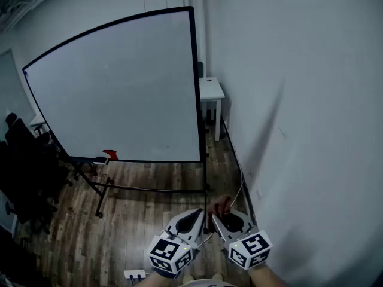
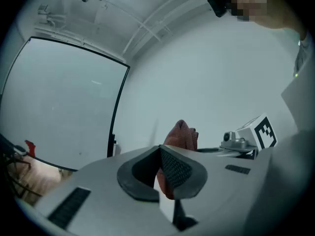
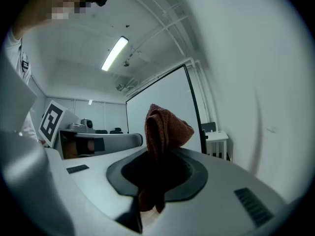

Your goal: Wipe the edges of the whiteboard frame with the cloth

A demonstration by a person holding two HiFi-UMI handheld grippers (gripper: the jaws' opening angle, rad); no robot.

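Observation:
The whiteboard (image 1: 119,88) stands on a wheeled stand ahead of me, its black frame (image 1: 195,82) running down the right side. A reddish-brown cloth (image 1: 222,204) sticks up from my right gripper (image 1: 216,217), which is shut on it; in the right gripper view the cloth (image 3: 165,127) rises bunched between the jaws of the right gripper (image 3: 152,154). My left gripper (image 1: 199,213) sits close beside it, low in the head view, well short of the board. The jaws of the left gripper (image 2: 160,149) meet at the tips, and the cloth (image 2: 182,134) shows just beyond them.
A white wall (image 1: 299,130) runs along my right. A small white table (image 1: 210,91) stands behind the board's right edge. Dark chairs (image 1: 24,160) crowd the left. The stand's legs (image 1: 102,190) spread over the wood floor; a red item (image 1: 111,155) lies on the tray, a power strip (image 1: 134,274) on the floor.

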